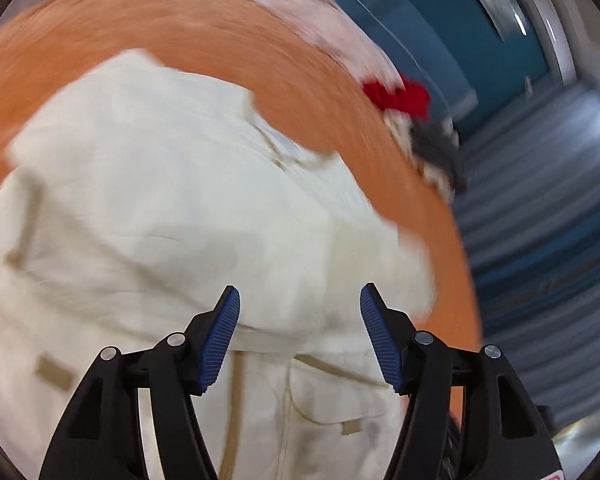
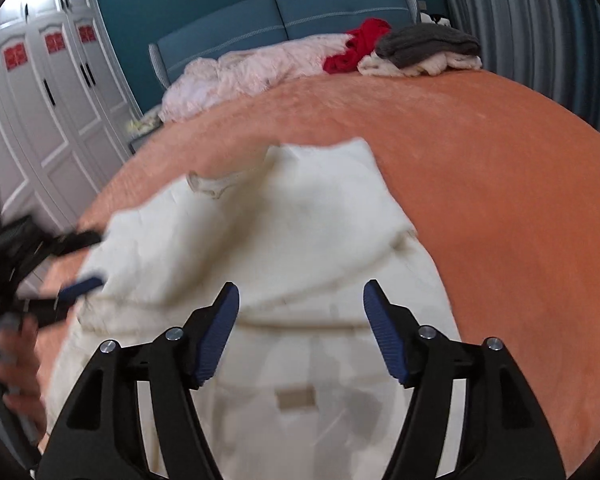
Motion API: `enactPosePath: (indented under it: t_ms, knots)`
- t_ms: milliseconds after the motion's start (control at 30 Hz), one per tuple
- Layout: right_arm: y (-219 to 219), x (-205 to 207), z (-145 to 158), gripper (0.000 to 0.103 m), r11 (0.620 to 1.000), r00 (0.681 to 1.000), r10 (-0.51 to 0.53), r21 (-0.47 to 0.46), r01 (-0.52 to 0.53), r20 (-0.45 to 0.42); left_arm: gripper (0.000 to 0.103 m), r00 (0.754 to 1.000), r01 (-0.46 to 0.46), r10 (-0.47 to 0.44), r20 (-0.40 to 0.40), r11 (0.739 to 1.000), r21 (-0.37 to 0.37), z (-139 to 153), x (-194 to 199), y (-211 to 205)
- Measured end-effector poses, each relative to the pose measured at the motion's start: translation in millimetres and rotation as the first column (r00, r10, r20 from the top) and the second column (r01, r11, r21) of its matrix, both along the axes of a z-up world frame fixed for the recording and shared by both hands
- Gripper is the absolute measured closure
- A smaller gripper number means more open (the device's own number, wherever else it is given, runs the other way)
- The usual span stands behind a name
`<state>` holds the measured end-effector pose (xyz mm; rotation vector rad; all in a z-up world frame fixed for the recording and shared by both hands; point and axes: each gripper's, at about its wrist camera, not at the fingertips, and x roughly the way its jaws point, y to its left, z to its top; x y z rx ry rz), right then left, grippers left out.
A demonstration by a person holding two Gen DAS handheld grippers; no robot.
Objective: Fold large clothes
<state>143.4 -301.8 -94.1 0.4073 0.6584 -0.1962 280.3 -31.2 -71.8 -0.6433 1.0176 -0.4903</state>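
Observation:
A cream-white garment [image 1: 160,208] with pockets and tan trim lies partly folded on the orange bed cover [image 1: 204,44]. It also shows in the right wrist view [image 2: 268,248], its far part doubled over. My left gripper [image 1: 300,300] is open and empty just above the garment's near part. My right gripper [image 2: 300,296] is open and empty over the garment's near middle. The left gripper [image 2: 80,264] shows blurred at the garment's left edge in the right wrist view, jaws apart.
The orange cover [image 2: 480,168] spreads wide to the right. At the bed's head lie a pink blanket [image 2: 252,68], a red garment [image 2: 360,48] and a grey-and-white pile [image 2: 424,50]. White wardrobes [image 2: 48,92] stand left, grey curtains [image 2: 532,24] right.

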Motion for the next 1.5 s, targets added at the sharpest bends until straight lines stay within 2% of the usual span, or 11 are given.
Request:
enactPosePath:
  t_ms: [100, 467, 567, 633, 733, 833, 900, 1000, 1133, 1267, 1500]
  knots:
    - [-2, 20, 6, 0.030, 0.999, 1.000, 0.003, 0.053, -0.004, 0.024, 0.040, 0.987, -0.152, 0.147, -0.063, 0.984, -0.092, -3, 13, 61]
    - [-27, 62, -45, 0.030, 0.970, 0.991, -0.079, 0.221, 0.100, -0.105, 0.040, 0.909, -0.389, 0.379, -0.170, 0.921, -0.025, -52, 72, 157]
    - [-26, 68, -51, 0.048, 0.968, 0.991, -0.063, 0.233, 0.090, -0.118, 0.040, 0.889, -0.422, 0.402, -0.221, 0.905, -0.050, -70, 77, 167]
    - [-23, 75, -50, 0.083, 0.970, 0.993, -0.032, 0.235, 0.059, -0.116, 0.040, 0.869, -0.452, 0.423, -0.257, 0.890, -0.062, -81, 82, 170]
    - [-29, 81, -33, 0.101, 0.969, 0.996, -0.015, 0.245, 0.035, -0.085, 0.041, 0.854, -0.479, 0.446, -0.267, 0.875, -0.070, -84, 85, 176]
    - [-41, 78, 15, 0.102, 0.982, 1.000, -0.021, 0.186, 0.017, 0.020, 0.049, 0.862, -0.469, 0.439, -0.254, 0.881, -0.067, -79, 93, 173]
    - [-46, 73, 40, 0.102, 0.992, 0.998, -0.019, 0.123, 0.011, 0.060, 0.076, 0.875, -0.440, 0.422, -0.237, 0.897, -0.027, -74, 100, 166]
    - [-45, 68, 56, 0.102, 0.999, 0.999, -0.007, -0.032, 0.008, 0.049, 0.095, 0.899, -0.388, 0.389, -0.198, 0.921, 0.048, -66, 103, 156]
    - [-34, 79, 7, 0.102, 0.989, 0.991, 0.001, -0.149, -0.021, -0.133, 0.098, 0.921, -0.356, 0.380, -0.087, 0.911, 0.207, -56, 88, 140]
    - [-35, 77, -45, 0.102, 0.995, 0.969, -0.007, -0.099, -0.018, -0.246, 0.100, 0.933, -0.322, 0.359, -0.042, 0.877, 0.356, -67, 82, 129]
    - [-30, 75, -73, 0.099, 0.997, 0.961, -0.009, -0.081, -0.013, -0.275, 0.100, 0.955, -0.275, 0.294, 0.040, 0.824, 0.496, -74, 78, 112]
